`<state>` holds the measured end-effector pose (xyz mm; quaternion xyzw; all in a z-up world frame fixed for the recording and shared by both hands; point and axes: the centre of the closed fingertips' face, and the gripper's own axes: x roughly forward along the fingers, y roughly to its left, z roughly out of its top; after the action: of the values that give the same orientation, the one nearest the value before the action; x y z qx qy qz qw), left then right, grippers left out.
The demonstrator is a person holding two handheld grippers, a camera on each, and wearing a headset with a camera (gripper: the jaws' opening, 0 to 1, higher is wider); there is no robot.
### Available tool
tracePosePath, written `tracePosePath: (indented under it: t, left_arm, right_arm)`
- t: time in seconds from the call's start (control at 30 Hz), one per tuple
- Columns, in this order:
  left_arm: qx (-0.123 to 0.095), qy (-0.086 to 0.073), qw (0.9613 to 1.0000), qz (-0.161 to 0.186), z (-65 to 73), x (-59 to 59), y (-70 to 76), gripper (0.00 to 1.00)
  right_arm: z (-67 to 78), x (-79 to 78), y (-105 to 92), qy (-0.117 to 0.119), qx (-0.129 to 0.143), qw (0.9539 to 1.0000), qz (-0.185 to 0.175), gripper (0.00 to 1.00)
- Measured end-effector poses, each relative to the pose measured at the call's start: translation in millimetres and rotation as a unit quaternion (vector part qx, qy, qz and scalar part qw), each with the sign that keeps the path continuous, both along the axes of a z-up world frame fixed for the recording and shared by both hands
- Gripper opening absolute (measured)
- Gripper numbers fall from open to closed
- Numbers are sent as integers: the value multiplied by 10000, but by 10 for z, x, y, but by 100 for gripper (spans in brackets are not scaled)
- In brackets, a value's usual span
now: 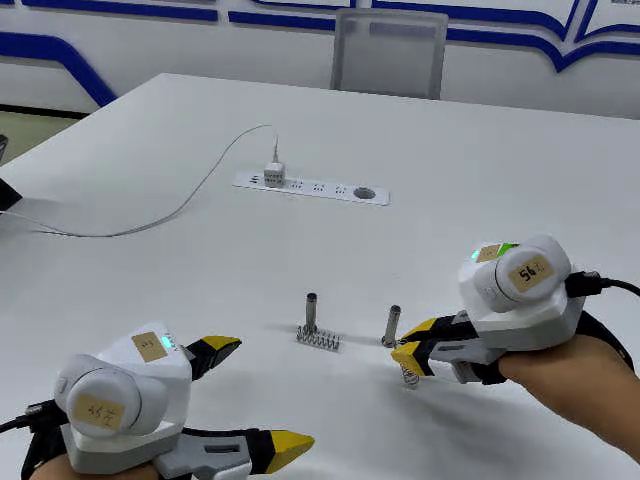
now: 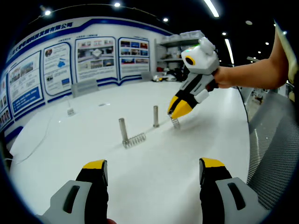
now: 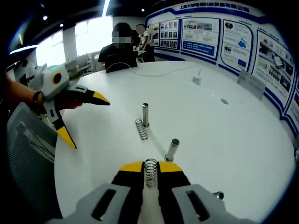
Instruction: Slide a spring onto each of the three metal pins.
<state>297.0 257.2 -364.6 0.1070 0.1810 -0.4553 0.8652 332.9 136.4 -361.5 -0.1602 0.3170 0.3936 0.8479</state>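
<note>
Small coiled metal spring [image 3: 150,171] is clamped between the yellow jaw tips of the right gripper [image 3: 150,169], coil end poking out past the tips. In the head view it sits low over the white table [image 1: 450,180], just beside the nearer upright metal pin [image 1: 393,325] but not on it. Can't tell if the spring touches the table.

Second upright metal pin [image 1: 311,312] stands to the left of that one, bare. A second loose spring [image 1: 318,338] lies flat on the table with one end at that pin's base.

Left gripper [image 1: 258,395] is nearer the person, well apart from the pins, jaws spread wide with nothing between them.

Further back on the table: white power strip [image 1: 310,186] with a white plug block [image 1: 274,175] and a thin white cable [image 1: 180,205]. Grey chair [image 1: 390,50] at the far edge.
</note>
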Motion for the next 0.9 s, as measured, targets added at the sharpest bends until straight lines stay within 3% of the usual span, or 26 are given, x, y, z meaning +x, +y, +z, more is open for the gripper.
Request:
tracePosePath:
  t: [0.2, 0.9]
  left_arm:
    - [-5, -2, 10000, 18, 5, 4, 11, 82]
    - [18, -11, 10000, -9, 15, -9, 1, 82]
  right_arm:
    - [148, 21, 11, -132, 262, 9995, -86, 12]
    - [544, 179, 76, -779, 776, 9938, -192, 12]
